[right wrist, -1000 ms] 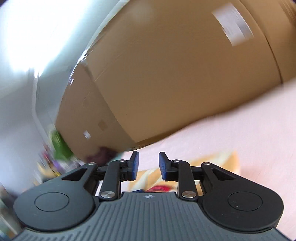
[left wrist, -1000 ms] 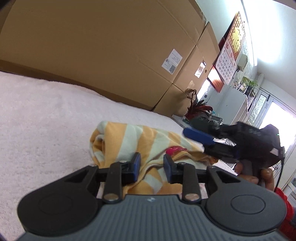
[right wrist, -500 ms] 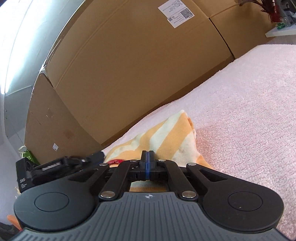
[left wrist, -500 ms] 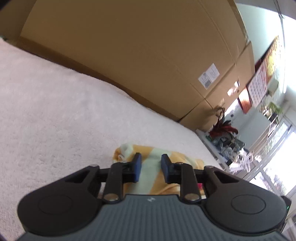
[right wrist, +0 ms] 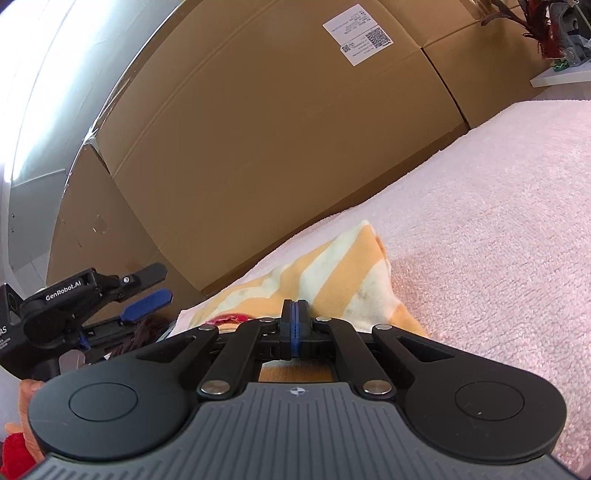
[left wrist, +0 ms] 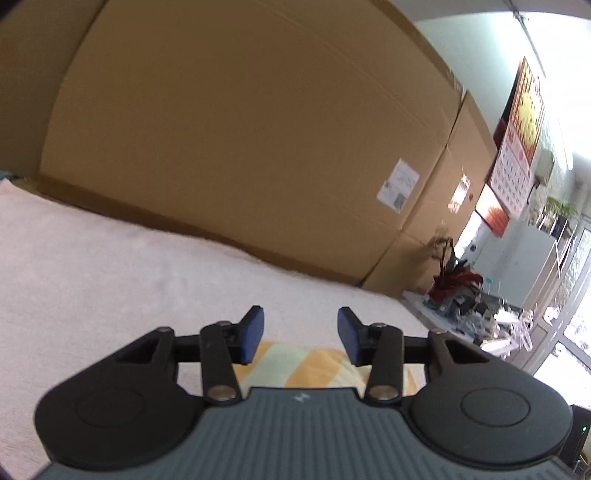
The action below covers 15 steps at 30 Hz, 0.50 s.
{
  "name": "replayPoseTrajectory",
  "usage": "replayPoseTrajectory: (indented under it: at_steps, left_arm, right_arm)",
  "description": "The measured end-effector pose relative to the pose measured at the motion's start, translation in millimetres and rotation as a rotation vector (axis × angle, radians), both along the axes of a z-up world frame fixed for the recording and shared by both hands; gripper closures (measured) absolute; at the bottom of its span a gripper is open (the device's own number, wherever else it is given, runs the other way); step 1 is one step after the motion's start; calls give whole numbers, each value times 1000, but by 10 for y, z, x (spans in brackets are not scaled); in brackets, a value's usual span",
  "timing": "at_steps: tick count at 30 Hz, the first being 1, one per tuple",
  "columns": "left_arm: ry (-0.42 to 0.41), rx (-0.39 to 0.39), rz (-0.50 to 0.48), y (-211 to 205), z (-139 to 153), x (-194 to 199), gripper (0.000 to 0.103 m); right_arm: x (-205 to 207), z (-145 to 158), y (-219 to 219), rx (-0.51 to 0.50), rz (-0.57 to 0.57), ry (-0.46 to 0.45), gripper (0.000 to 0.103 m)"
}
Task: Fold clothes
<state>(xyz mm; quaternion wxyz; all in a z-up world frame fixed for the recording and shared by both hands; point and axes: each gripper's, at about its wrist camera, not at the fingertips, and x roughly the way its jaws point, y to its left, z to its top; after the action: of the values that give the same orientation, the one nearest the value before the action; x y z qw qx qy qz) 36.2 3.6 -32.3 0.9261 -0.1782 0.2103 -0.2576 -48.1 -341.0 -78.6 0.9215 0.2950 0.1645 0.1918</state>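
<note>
Left hand-held gripper (left wrist: 300,338): released. Its blue pads (left wrist: 252,334) stand well apart, and the jaws have just been opening. Nothing is between them. It is raised above the garment (left wrist: 314,365), whose near part shows below and behind the pads. In the right wrist view the same gripper (right wrist: 147,286) appears at the left, lifted clear of the cloth.

Right hand-held gripper (right wrist: 294,325): clenched. The two pads are pressed together with no gap visible. The gripper sits low at the near edge of the garment (right wrist: 332,269). Whether a thin fold of cloth is pinched between the pads cannot be told, because the tips hide the contact point.

Garment: orange and pale striped cloth, bunched, lying on the surface (right wrist: 498,240), which has a pale pink towelling cover. A small red patch (right wrist: 229,318) shows on the cloth just left of the right gripper's pads.

Background: large cardboard boxes (left wrist: 258,147) stand along the far edge of the surface. One box carries a white label (right wrist: 356,35). A calendar (left wrist: 517,155) hangs on the wall at the right. A red-leaved plant (left wrist: 456,280) stands beyond the end of the boxes.
</note>
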Motion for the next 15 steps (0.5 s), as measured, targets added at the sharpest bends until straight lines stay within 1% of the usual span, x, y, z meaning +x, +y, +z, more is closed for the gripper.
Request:
replayPoseTrajectory:
  at_steps: [2, 3, 6, 8, 10, 11, 13, 15]
  left_arm:
    - [46, 30, 0, -69, -199, 45, 59]
    - [62, 47, -1, -99, -286, 56, 57]
    - [-20, 115, -6, -109, -310, -106, 57]
    - [-41, 137, -13, -93, -329, -132, 57]
    - [-34, 125, -12, -81, -333, -111, 57]
    - [-37, 125, -12, -76, -340, -117, 57]
    - [-46, 132, -9, -83, -349, -131, 57]
    - [-51, 139, -8, -89, -346, -136, 56]
  right_arm:
    - [6, 14, -23, 5, 5, 11, 103]
    - [6, 36, -52, 11, 12, 23, 103]
    - [3, 120, -134, 20, 25, 50, 103]
    - [-1, 285, -157, -10, -5, 23, 94]
    - [100, 457, -156, -9, -6, 5, 94]
    - [188, 520, -147, 10, 4, 5, 94]
    - [378, 578, -90, 17, -28, 34, 90]
    - [616, 496, -23, -9, -36, 116, 89]
